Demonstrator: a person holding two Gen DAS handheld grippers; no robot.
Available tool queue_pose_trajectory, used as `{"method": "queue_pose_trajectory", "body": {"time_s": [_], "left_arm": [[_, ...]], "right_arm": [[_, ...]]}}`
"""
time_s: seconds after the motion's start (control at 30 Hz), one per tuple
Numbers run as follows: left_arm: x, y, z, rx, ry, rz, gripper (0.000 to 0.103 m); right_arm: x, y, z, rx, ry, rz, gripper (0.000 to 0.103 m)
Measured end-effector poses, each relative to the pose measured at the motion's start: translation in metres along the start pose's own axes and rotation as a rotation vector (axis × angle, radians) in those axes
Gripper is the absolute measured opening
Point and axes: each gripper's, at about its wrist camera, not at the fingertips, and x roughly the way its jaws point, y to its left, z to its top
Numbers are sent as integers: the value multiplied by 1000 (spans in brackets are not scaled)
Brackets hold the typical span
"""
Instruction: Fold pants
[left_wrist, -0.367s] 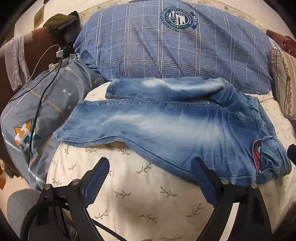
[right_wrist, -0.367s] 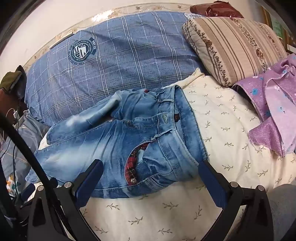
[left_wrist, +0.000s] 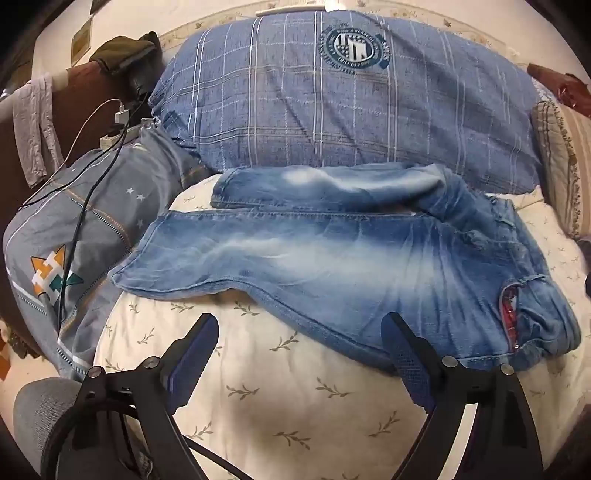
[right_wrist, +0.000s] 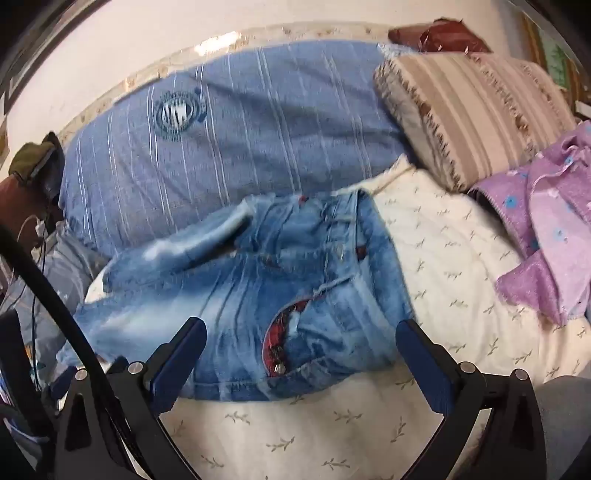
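Note:
Faded blue jeans (left_wrist: 332, 254) lie spread across the cream leaf-print bed sheet (left_wrist: 280, 391), legs to the left, waist with a red plaid lining to the right. My left gripper (left_wrist: 299, 332) hovers open just in front of the near leg's lower seam, nothing between its fingers. In the right wrist view the jeans' waist end (right_wrist: 288, 295) fills the middle, a metal button showing at the fly. My right gripper (right_wrist: 301, 341) stands open over the waistband's near edge, its pads apart from the cloth. That view is blurred.
A big blue checked pillow (left_wrist: 343, 96) lies behind the jeans. A grey-blue quilt (left_wrist: 74, 229) with charger cables drapes at the left. A striped cushion (right_wrist: 469, 110) and a purple garment (right_wrist: 546, 229) sit at the right. Bare cream sheet (right_wrist: 369, 424) lies in front.
The left view is nearly the same. The right gripper has moved forward toward the jeans' waist, which now looks larger and blurred.

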Motion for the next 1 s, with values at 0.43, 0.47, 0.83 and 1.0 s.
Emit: {"method": "queue_pose_trajectory", "body": {"time_s": [0.43,0.47,0.83,1.0], "left_arm": [[-22,-3,2,22,-4,-20,91],[-24,-3,2,19,-8,-22,91],[-22,1,0,5,7,-28,91],[-17,4,0,-8,21,-33,91]], "right_arm": [[-32,-4,11,15,-79,26,103],[-34,-4,12,14,-80,30,103],[-30,-13,10,34,-48,32,103],[-26,-9,7,18,-31,35,103]]}}
